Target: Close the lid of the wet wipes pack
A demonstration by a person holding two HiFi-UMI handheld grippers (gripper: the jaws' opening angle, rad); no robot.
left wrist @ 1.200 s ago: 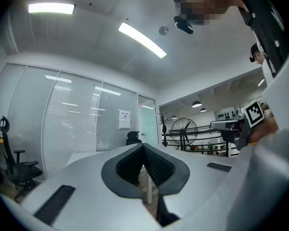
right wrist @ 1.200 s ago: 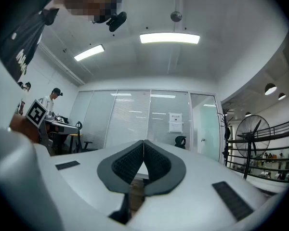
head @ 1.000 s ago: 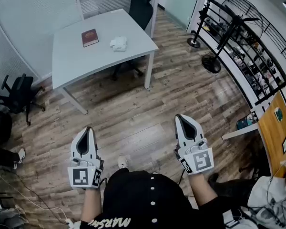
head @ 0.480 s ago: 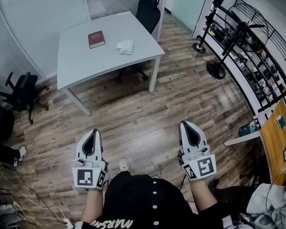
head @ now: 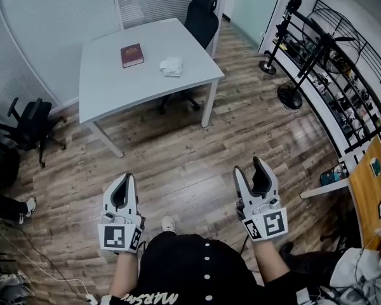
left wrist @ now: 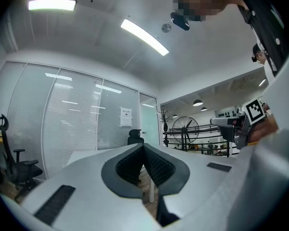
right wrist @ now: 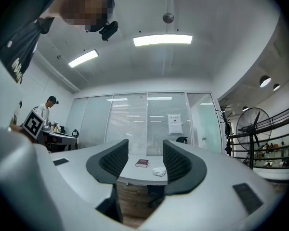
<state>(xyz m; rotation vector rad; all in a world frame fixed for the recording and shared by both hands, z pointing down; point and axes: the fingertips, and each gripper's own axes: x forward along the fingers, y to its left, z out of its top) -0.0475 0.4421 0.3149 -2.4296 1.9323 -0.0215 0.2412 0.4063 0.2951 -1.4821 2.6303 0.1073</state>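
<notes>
The wet wipes pack [head: 172,66] is a small white bundle on the grey table [head: 108,88] far ahead of me, beside a dark red book [head: 132,54]. Whether its lid is up I cannot make out at this distance. My left gripper [head: 122,178] is held level over the floor, well short of the table, jaws shut and empty; its own view shows the left gripper [left wrist: 143,146] tips meeting. My right gripper [head: 249,166] has just been opening and stands open with nothing in it. Between the right gripper [right wrist: 145,147] jaws I see the pack [right wrist: 158,172] and book [right wrist: 141,163] in the distance.
A black office chair [head: 203,11] stands behind the table and another [head: 28,122] at the left wall. A floor fan [head: 291,93] and metal shelving [head: 343,75] line the right side. Wooden floor [head: 178,151] lies between me and the table. An orange board [head: 368,183] is at my right.
The right gripper's jaws went from shut to open. Both grippers sit slightly lower in the head view, and the table has shifted a little down and right in it.
</notes>
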